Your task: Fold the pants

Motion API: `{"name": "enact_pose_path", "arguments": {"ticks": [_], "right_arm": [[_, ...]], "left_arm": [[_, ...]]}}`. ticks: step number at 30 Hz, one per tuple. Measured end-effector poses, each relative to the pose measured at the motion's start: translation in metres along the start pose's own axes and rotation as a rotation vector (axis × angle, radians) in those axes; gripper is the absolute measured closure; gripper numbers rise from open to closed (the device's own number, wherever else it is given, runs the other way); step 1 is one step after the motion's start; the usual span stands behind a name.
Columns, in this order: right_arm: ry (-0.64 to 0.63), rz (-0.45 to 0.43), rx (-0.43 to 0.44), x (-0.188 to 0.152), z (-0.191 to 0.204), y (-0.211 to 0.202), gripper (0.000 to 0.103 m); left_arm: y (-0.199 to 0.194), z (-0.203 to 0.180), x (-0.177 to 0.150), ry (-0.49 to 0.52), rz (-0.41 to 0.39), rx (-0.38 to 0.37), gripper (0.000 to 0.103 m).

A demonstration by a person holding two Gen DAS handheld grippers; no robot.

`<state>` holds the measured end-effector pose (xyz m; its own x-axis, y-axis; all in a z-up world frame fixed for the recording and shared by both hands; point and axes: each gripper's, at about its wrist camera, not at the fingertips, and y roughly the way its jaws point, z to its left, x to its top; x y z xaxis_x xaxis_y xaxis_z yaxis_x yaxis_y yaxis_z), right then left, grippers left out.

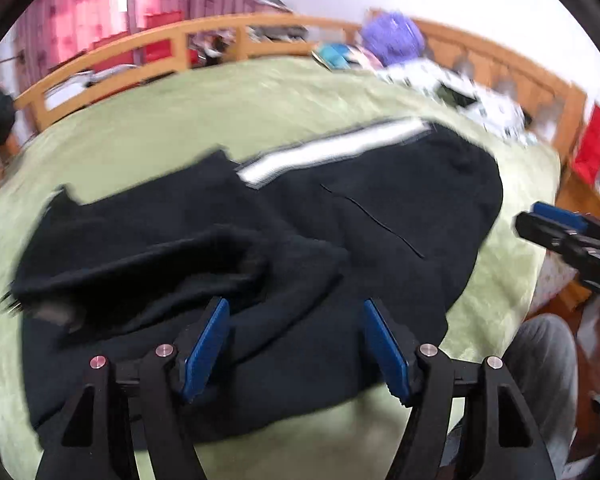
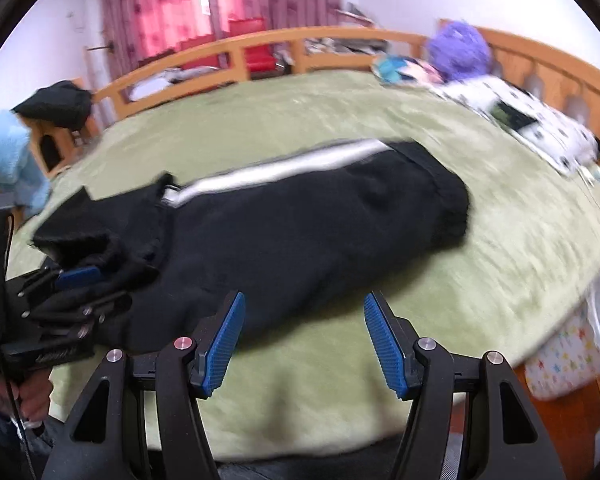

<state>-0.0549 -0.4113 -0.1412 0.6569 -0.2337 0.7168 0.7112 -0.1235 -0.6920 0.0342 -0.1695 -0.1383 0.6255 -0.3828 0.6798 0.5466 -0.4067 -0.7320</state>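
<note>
Here the black pants (image 1: 300, 240) lie lengthwise across the green blanket (image 1: 220, 112), legs doubled back under the left gripper (image 1: 296, 344), nearer than the right gripper (image 2: 304, 340), both spread and empty

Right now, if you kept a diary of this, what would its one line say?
left gripper: open, empty, over pants | right gripper: open, empty, over blanket | black pants: leg end folded back, on green blanket

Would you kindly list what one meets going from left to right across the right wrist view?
Light blue fabric → left hand-held gripper → black pants → spotted white bedding, all around the green blanket.
</note>
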Motion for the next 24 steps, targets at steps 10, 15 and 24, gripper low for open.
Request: {"name": "enact_pose_path", "arguments": {"ticks": [10, 15, 24], "right_arm": [[-0.231, -0.046, 0.293, 0.034, 0.136, 0.026, 0.042], [-0.365, -0.047, 0.386, 0.035, 0.216, 0.045, 0.042], [-0.565, -0.058, 0.380, 0.016, 0.322, 0.079, 0.040]], "left_arm": [[-0.070, 0.159, -0.046, -0.266, -0.049, 0.288, 0.033], [-0.084, 0.226, -0.077, -0.381, -0.044, 0.396, 0.033], [-0.076, 0.289, -0.103, -0.547, -0.042, 0.314, 0.033]]}}
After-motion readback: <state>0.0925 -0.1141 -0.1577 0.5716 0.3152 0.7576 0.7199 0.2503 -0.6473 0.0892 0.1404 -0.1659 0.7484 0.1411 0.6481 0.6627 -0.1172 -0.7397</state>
